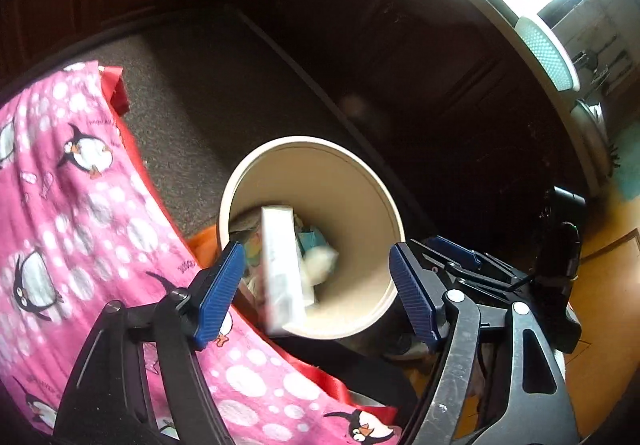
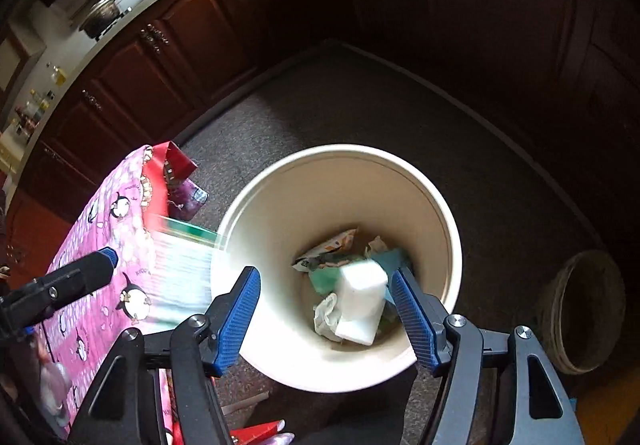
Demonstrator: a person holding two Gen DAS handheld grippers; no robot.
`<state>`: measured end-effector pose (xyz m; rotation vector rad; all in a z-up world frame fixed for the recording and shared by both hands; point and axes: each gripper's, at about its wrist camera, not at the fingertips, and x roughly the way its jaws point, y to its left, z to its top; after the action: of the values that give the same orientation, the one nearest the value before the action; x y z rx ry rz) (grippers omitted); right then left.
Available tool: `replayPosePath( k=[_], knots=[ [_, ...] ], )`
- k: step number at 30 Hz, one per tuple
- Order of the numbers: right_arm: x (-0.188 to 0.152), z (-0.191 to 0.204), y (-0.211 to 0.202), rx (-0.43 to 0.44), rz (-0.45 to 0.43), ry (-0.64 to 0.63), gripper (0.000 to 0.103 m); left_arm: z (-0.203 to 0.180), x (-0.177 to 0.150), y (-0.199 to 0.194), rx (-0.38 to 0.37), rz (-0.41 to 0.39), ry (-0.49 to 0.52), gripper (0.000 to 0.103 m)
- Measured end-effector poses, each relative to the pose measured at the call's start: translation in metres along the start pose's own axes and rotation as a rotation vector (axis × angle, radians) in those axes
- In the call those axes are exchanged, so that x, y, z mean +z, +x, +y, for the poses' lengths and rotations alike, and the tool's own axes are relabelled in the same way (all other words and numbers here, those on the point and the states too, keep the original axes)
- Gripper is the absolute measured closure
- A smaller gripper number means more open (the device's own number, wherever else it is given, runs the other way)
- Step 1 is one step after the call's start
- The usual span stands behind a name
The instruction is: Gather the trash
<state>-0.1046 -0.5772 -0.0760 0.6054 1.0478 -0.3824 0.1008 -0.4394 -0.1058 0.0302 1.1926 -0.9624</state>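
Observation:
A cream round bin [image 1: 320, 143] [image 2: 340, 149] stands on the floor beside a table edge, with crumpled wrappers and paper at its bottom. My left gripper [image 1: 316, 247] hangs open above it. A long white box [image 1: 280, 269], blurred and touching neither pad, is over the bin's left rim. The right wrist view shows the same box [image 2: 180, 277] as a green and white blur at the rim, with the left gripper's finger [image 2: 80, 277] beside it. My right gripper [image 2: 324, 272] is open over the bin. A white block [image 2: 360, 297] lies below it, free of the pads.
A pink penguin cloth [image 1: 80, 205] [image 2: 100, 245] covers the table left of the bin, with red wrapping [image 2: 172, 165] at its corner. Grey carpet [image 2: 360, 105] runs to dark cabinets. A brown round basin [image 2: 584, 309] sits on the floor to the right.

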Motion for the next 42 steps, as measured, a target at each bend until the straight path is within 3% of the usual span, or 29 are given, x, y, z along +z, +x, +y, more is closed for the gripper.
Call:
replayPosePath(
  k=[6,23,28,35,42],
  knots=[
    [-0.016,0.008,0.003,0.035,0.005,0.001,0.037,0.003,-0.013,-0.021,0.086,-0.041,0.033,0.029],
    [-0.034,0.1,-0.027,0.111,-0.078,-0.136,0.037,0.041,-0.048,-0.107,0.334,-0.237,0.001,0.029],
    [-0.038,0.112,-0.039,0.102,-0.124,-0.152,0.032,0.049,-0.06,-0.128,0.343,-0.284,-0.022,0.029],
    [-0.044,0.113,-0.06,0.08,-0.175,-0.138,0.031,0.031,-0.067,-0.15,0.383,-0.366,0.014,0.029],
    [-0.052,0.116,-0.086,0.02,-0.283,-0.145,0.031,0.007,-0.074,-0.149,0.369,-0.363,0.062,0.029]
  ],
)
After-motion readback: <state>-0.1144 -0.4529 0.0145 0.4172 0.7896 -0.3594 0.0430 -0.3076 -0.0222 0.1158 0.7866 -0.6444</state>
